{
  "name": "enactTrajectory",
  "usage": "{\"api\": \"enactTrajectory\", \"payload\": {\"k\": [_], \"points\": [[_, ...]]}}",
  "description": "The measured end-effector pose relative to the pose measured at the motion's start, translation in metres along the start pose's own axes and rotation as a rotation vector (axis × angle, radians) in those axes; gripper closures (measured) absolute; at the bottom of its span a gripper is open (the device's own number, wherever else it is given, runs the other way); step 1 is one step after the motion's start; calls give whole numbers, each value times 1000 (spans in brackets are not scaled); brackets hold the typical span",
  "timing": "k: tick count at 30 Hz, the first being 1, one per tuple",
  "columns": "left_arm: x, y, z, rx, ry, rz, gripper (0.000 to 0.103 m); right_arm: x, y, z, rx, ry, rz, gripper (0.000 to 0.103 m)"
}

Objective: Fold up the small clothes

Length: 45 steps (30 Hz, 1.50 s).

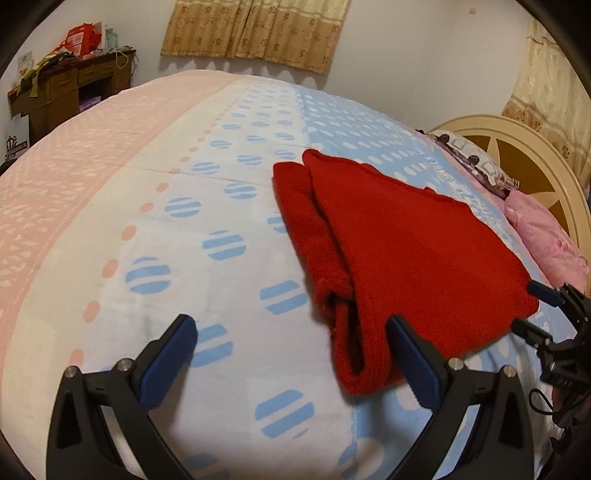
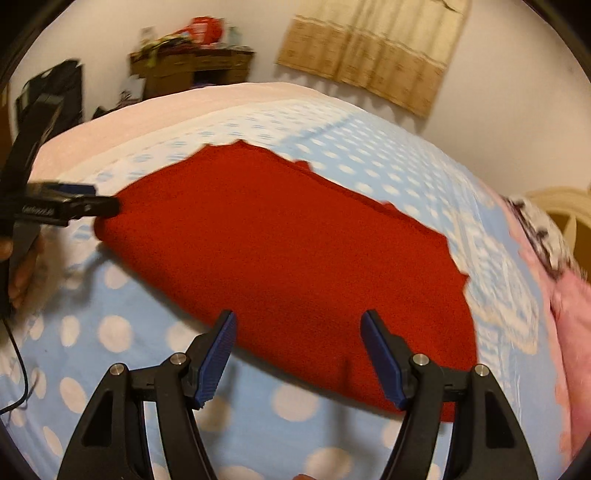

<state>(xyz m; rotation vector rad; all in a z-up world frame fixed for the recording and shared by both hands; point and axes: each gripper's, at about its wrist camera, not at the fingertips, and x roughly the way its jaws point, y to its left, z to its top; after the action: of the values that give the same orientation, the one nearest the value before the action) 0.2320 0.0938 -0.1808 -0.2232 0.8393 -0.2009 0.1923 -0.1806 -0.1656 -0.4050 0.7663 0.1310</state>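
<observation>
Left wrist view, left to right. Far left: wooden desk [image 1: 70,88] against the wall, piled with clutter. Across the whole middle: bedspread [image 1: 155,206], pink at the left, white with blue striped dots in the centre, light blue with white dots at the right. Top centre: tan curtain [image 1: 255,29]. Foreground: left gripper [image 1: 291,345], jaws spread wide, nothing clamped; left pad over bare bedspread, right pad just beside the near folded edge of the red garment [image 1: 406,251]. Garment folded, lying flat on the bedspread right of centre, doubled layers visible at its left edge. Far right: cream headboard [image 1: 517,147], patterned pillow [image 1: 472,155], pink bedding [image 1: 546,240]. Lower right edge: right gripper [image 1: 532,306], tips near the garment's right corner; contact not discernible.

Right wrist view, blurred, left to right. Left edge: left gripper [image 2: 92,203] held in a hand [image 2: 22,269], tip at the garment's left edge. Centre: red garment [image 2: 288,251] spread flat on the dotted bedspread [image 2: 110,332]. Foreground: right gripper [image 2: 297,343], jaws apart and released, both pads over the garment's near edge, grasping nothing. Right: pink bedding [image 2: 569,314] and headboard [image 2: 557,210].
</observation>
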Motion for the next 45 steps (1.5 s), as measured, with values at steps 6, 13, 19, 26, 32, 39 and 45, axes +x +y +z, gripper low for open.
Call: {"api": "enactTrajectory", "payload": {"k": [6, 13, 19, 26, 32, 39, 45], "points": [[-17, 11, 6, 3, -33, 28, 0, -1, 49, 14, -114, -37, 44, 33], [-19, 44, 17, -35, -18, 64, 0, 9, 86, 24, -190, -58, 71, 33], [-10, 58, 32, -85, -14, 13, 0, 15, 121, 34, -263, -97, 75, 33], [14, 41, 57, -91, 11, -112, 0, 27, 152, 41, -332, -140, -16, 33], [51, 25, 80, -114, 72, -187, 0, 36, 161, 36, -345, -143, -48, 33], [74, 19, 92, -96, 84, -160, 0, 35, 166, 33, -342, -170, -59, 33], [88, 15, 100, -63, 91, -156, 0, 34, 170, 34, -353, -184, -67, 36]]}}
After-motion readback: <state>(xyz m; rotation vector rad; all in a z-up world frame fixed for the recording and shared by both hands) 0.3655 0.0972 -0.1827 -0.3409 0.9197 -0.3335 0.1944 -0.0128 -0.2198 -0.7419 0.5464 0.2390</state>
